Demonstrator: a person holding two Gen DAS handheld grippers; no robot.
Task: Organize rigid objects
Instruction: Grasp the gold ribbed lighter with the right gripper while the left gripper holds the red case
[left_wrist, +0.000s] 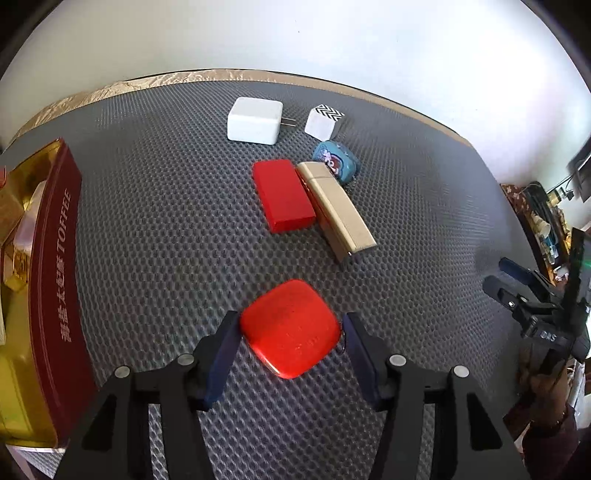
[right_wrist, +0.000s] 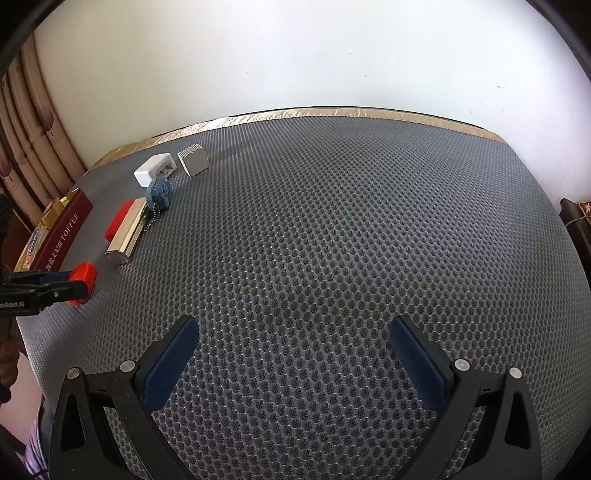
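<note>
A red rounded-square case (left_wrist: 291, 328) lies on the grey mesh mat (left_wrist: 166, 221), close in front of me. My left gripper (left_wrist: 290, 314) straddles it, with a blue pad touching each side edge. The right wrist view shows the same grip on the red case (right_wrist: 86, 275) at the far left. Beyond it lie a red flat box (left_wrist: 282, 195), a gold bar-shaped case (left_wrist: 334, 210), a blue keychain trinket (left_wrist: 336, 162), a white charger (left_wrist: 255, 120) and a white cube with a chevron top (left_wrist: 325, 120). My right gripper (right_wrist: 293, 321) hangs open over bare mat, holding nothing.
An open maroon toffee tin (left_wrist: 55, 277) with gold lining stands along the mat's left edge, several wrapped items inside. A gold cloth border (left_wrist: 184, 75) rims the far edge below a white wall. Cluttered shelves (left_wrist: 546, 221) sit off to the right.
</note>
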